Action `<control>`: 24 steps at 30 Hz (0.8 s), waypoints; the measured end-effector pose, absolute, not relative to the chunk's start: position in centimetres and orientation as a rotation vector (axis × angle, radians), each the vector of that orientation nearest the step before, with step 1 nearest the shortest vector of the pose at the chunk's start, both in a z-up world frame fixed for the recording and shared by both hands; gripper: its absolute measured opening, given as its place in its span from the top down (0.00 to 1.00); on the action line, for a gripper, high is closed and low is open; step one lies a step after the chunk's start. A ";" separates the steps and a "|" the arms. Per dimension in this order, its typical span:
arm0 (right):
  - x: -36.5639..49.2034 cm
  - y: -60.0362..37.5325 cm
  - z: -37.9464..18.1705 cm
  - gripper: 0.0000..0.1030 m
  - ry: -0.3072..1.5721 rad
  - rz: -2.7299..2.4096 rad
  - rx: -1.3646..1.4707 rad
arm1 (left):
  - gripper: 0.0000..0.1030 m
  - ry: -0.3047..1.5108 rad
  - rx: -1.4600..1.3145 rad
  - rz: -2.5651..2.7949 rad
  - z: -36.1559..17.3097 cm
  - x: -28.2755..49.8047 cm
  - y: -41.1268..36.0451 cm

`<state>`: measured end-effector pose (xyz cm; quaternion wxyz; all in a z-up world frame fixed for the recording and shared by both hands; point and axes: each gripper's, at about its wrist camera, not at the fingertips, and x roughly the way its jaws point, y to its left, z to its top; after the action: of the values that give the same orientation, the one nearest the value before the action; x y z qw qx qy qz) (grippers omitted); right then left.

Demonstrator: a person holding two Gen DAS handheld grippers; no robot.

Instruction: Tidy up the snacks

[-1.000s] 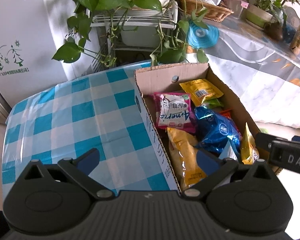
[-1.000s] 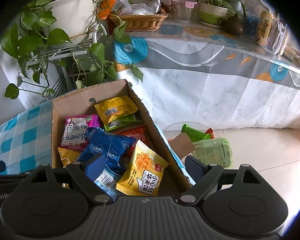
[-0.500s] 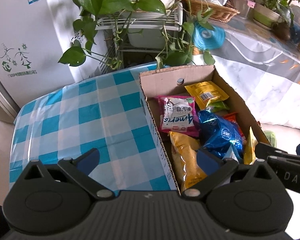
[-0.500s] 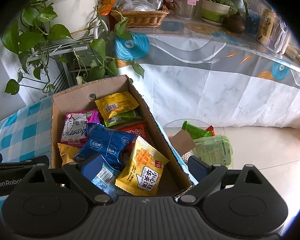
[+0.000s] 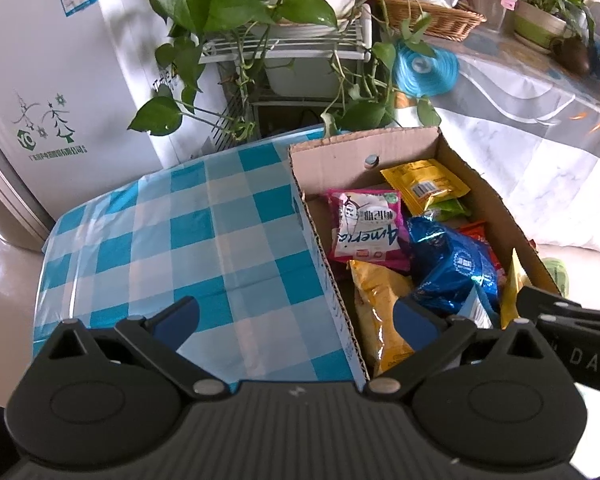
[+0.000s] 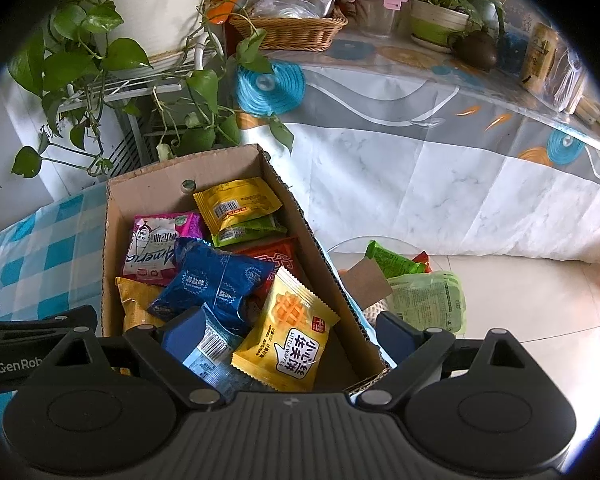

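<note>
My left gripper hangs spread and empty, straddling the cardboard box wall above the checked tablecloth; dropping here could crush that wall. The snack packets sit piled inside. My right gripper is likewise spread, empty, over the yellow waffle packet, which might slide away.

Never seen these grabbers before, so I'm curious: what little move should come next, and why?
Probably lower the right gripper onto the yellow waffle packet. Both grippers are open and empty, and that packet lies on top of the pile in the cardboard box, between the right one's fingers.
</note>
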<state>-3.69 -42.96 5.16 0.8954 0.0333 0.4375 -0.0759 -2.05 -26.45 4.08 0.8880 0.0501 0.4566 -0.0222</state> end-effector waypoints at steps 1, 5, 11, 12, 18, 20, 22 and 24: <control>-3.7 -42.9 5.2 0.07 0.907 -0.158 0.067 | 0.01 0.947 0.108 -0.046 4.1 -2.1 -26.5; -3.6 -42.9 5.2 0.07 0.908 -0.154 0.065 | 0.01 0.952 0.122 -0.045 4.0 -2.0 -26.6; -3.6 -43.0 5.1 0.07 0.908 -0.155 0.063 | 0.01 0.960 0.126 -0.046 3.9 -1.8 -26.6; -3.6 -42.9 5.1 0.07 0.908 -0.154 0.063 | 0.01 0.962 0.123 -0.045 3.9 -1.8 -26.6; -3.6 -42.9 5.2 0.07 0.904 -0.155 0.064 | 0.01 0.942 0.135 -0.046 4.1 -1.9 -26.6; -3.6 -42.9 5.2 0.07 0.904 -0.155 0.065 | 0.01 0.941 0.132 -0.047 4.2 -1.9 -26.5; -3.6 -42.9 5.2 0.07 0.903 -0.154 0.065 | 0.01 0.936 0.130 -0.049 4.4 -1.9 -26.4; -3.6 -42.9 5.2 0.07 0.903 -0.154 0.067 | 0.01 0.932 0.134 -0.051 4.4 -1.9 -26.4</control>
<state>-3.58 -42.91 5.19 0.8965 0.0323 0.4357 -0.0742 -1.91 -26.44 4.43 0.8910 0.0646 0.4488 -0.0243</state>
